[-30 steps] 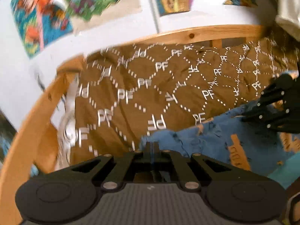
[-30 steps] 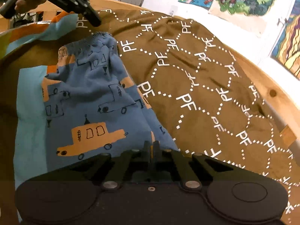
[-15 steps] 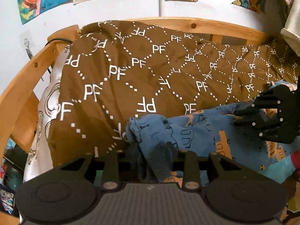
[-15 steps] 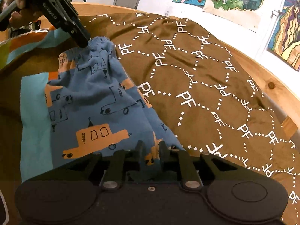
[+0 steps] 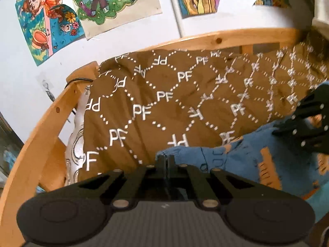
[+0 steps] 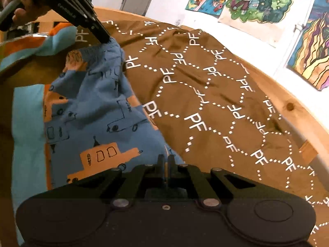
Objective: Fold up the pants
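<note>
The pants (image 6: 92, 111) are blue with orange and black car prints and lie on a brown bedspread (image 6: 216, 94). In the right wrist view my right gripper (image 6: 165, 158) is shut on the near edge of the pants. My left gripper (image 6: 103, 38) pinches the gathered waistband at the far upper left. In the left wrist view my left gripper (image 5: 166, 158) is shut on the blue cloth edge (image 5: 185, 154), and my right gripper (image 5: 287, 129) holds the pants (image 5: 257, 156) at the right.
A wooden bed frame (image 5: 37, 135) curves around the bedspread (image 5: 164, 103). Colourful posters (image 5: 61, 16) hang on the white wall behind. A light blue and orange cloth (image 6: 26, 113) lies under the pants at the left.
Both grippers have closed again on the pants after opening briefly. The left wrist view has tilted up and the waistband has lifted off the bedspread.
</note>
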The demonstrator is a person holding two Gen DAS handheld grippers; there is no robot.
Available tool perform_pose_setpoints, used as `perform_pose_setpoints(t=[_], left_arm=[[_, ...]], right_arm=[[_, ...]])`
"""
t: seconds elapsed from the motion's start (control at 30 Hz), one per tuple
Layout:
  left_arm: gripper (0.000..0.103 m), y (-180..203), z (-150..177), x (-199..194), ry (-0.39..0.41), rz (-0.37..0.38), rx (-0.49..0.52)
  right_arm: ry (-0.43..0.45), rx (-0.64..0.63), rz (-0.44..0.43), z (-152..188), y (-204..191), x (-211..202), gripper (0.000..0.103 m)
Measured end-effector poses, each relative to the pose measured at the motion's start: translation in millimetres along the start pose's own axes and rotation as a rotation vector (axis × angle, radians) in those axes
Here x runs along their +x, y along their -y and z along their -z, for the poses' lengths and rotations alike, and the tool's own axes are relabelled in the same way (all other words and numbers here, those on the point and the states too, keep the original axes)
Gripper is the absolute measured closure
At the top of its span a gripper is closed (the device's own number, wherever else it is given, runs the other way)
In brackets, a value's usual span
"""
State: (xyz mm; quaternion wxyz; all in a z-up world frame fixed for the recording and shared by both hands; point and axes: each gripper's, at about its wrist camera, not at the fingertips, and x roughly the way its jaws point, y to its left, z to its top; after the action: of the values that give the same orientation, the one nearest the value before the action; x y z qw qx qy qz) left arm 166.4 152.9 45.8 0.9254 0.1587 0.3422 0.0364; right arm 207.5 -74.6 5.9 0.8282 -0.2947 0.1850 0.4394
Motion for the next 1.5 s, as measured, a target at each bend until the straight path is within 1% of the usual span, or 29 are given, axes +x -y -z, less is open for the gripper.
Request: perform_pose_setpoints(t=[0.07,0.13,0.17,0.2,0.23,0.27,0.3,0.33,0.37,0.4,0.47,0.53,0.6,0.63,0.67,0.7,0.73,0.77,0.8,0.87,0.97,1.03,1.07,1.13,1.23,1.3,1.33,1.47,1.5], left_arm=[[0.102,2,8,8,-0.004,-0.019,0.032],[0.101,0,18,9,0.004,0.011,0.056],[0.096,-1,21,7,0.004,0.009,0.065],[0.092,-2,24,4,-0.004,-0.003,0.07],[0.09,-4,27,1,-0.004,-0.017,0.066],[0.081,-5,30,-2,0.0,-0.036,0.055],[0.073,-4,33,-8,0.012,-0.044,0.046],[0.066,-4,37,-12,0.02,-0.037,0.044],[0.048,0,40,-13,0.024,-0.031,0.044],[0.041,4,44,-13,0.025,-0.03,0.055],[0.041,20,52,-3,0.002,-0.047,0.113],[0.04,37,60,11,-0.042,-0.108,0.185],[0.04,45,64,15,-0.038,-0.142,0.206],[0.039,47,64,13,-0.035,-0.143,0.197],[0.036,48,63,8,-0.025,-0.135,0.169],[0.03,48,63,3,-0.01,-0.128,0.142],[0.025,50,65,-3,0.015,-0.123,0.11],[0.016,54,68,-9,0.053,-0.111,0.088],[0.009,59,72,-13,0.088,-0.095,0.08],[0.004,80,76,-15,0.149,-0.041,0.09],[0.001,128,72,-12,0.188,0.087,0.174],[0.001,169,70,-7,0.206,0.176,0.265],[0.001,189,70,-5,0.225,0.208,0.312],[0.001,231,75,-1,0.266,0.253,0.425],[0.005,280,86,1,0.303,0.271,0.575],[0.014,300,91,3,0.31,0.269,0.646],[0.017,307,94,4,0.308,0.265,0.667],[0.04,322,95,16,0.28,0.269,0.703],[0.042,325,94,18,0.285,0.262,0.708]], right_arm=[[-0.022,0.016,0.003,3,-1,7,0.102],[-0.041,0.007,0.011,7,-5,11,0.099],[-0.045,0.004,0.015,9,-6,10,0.095],[-0.044,0.011,0.021,11,-6,6,0.082],[-0.036,0.024,0.023,12,-5,-1,0.074],[-0.018,0.042,0.025,14,-4,-12,0.058],[0.0,0.058,0.032,16,-3,-23,0.046],[0.019,0.084,0.05,21,-4,-39,0.042],[0.026,0.107,0.062,27,-5,-51,0.037],[0.021,0.134,0.067,35,-8,-62,0.033],[-0.021,0.161,0.09,53,-21,-79,0.029],[-0.093,0.167,0.134,74,-38,-86,0.028],[-0.143,0.19,0.17,92,-48,-91,0.028],[-0.142,0.229,0.181,99,-49,-97,0.028],[-0.127,0.274,0.191,103,-48,-107,0.028],[-0.107,0.324,0.208,105,-45,-116,0.025],[-0.086,0.38,0.231,108,-40,-127,0.017],[-0.065,0.442,0.257,111,-33,-138,0.013],[-0.048,0.504,0.279,116,-26,-150,0.009],[-0.032,0.622,0.327,129,-9,-169,0.008],[-0.017,0.77,0.395,155,15,-190,0.007],[0.009,0.851,0.41,170,26,-200,0.005],[0.028,0.889,0.417,178,31,-205,0.003],[0.05,0.963,0.43,191,40,-212,0.003],[0.063,1.013,0.436,205,47,-220,0.003],[0.068,1.014,0.432,209,49,-224,0.004],[0.07,1.013,0.427,210,49,-225,0.005],[0.085,1.029,0.399,214,55,-226,0.009],[0.089,1.031,0.391,214,56,-225,0.01]])
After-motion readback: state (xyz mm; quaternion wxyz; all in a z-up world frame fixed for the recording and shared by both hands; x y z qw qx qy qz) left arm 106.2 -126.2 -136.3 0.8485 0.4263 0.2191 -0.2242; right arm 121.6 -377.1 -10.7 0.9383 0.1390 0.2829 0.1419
